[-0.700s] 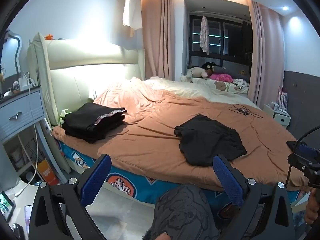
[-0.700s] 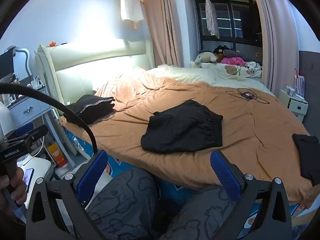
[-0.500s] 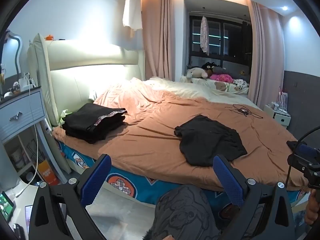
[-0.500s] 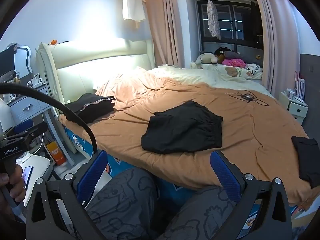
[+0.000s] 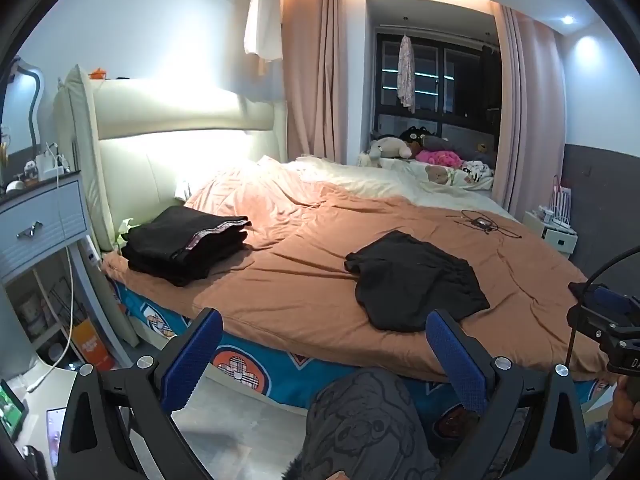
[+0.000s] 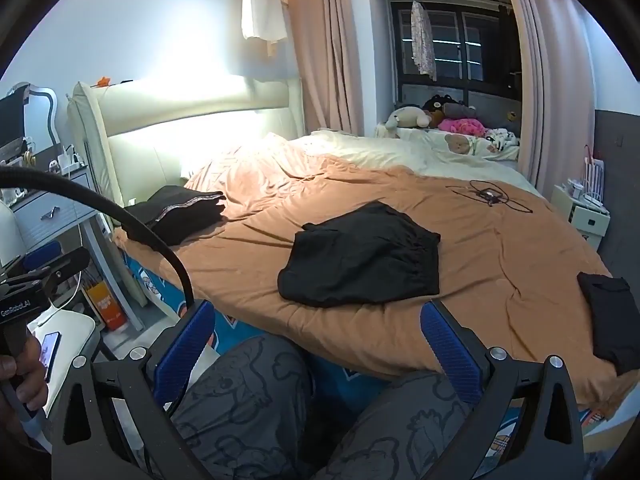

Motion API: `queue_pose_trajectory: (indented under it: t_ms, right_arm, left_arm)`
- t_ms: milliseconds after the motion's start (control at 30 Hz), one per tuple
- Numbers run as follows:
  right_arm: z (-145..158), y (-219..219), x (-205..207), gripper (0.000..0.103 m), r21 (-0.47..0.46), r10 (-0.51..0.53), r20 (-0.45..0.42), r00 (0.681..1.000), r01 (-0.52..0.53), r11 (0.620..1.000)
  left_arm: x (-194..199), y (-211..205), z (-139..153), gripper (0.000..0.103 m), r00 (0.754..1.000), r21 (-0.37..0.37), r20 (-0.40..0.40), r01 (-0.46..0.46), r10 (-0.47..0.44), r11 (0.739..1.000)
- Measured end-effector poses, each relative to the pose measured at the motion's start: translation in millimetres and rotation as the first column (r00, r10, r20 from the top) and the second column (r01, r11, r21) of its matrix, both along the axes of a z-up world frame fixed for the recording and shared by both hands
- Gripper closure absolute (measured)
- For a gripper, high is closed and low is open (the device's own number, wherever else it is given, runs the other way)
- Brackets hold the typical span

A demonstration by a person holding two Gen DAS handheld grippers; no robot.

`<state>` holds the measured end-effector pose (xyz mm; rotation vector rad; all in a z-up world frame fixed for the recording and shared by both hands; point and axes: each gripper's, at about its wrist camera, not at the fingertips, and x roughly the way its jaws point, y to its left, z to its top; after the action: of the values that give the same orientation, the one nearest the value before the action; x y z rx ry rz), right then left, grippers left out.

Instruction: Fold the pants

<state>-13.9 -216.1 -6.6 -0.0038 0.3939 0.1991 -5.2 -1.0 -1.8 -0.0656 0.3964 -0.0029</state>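
Left wrist view: the left gripper [image 5: 324,354] has its jaws spread wide with nothing between them, held off the bed's near edge above the person's knee. Right wrist view: the right gripper [image 6: 320,342] is likewise wide apart and empty, above both knees.

Beyond the jaws, the black pants [image 6: 360,254] lie on the orange bedspread [image 6: 500,264], near the front edge of the bed, apart from both grippers. The garment appears to be short and loosely flattened; its waistband seems to lie on the far-right side, though dark fabric hides the seams. Judged long axis: from near-left hem to far-right waistband, diagonal to the bed edge.

Handling judgement: light, soft, limp fabric that will sag and drag on the spread. Pinch at two corners of one edge, one gripper each.

Other items: a folded black stack [image 5: 186,242] near the headboard, another dark garment [image 6: 610,320] at the right edge.
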Motion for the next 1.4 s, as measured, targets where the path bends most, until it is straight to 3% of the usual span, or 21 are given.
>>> queue_pose_trajectory:
  t_ms: [1400]
  right_arm:
    - [0, 4, -11, 0.000, 0.004, 0.018, 0.001, 1.000, -0.018, 1.000]
  left_arm:
    - [-9, 9, -6, 0.000, 1.000, -0.014, 0.005, 0.014, -0.013, 1.000]
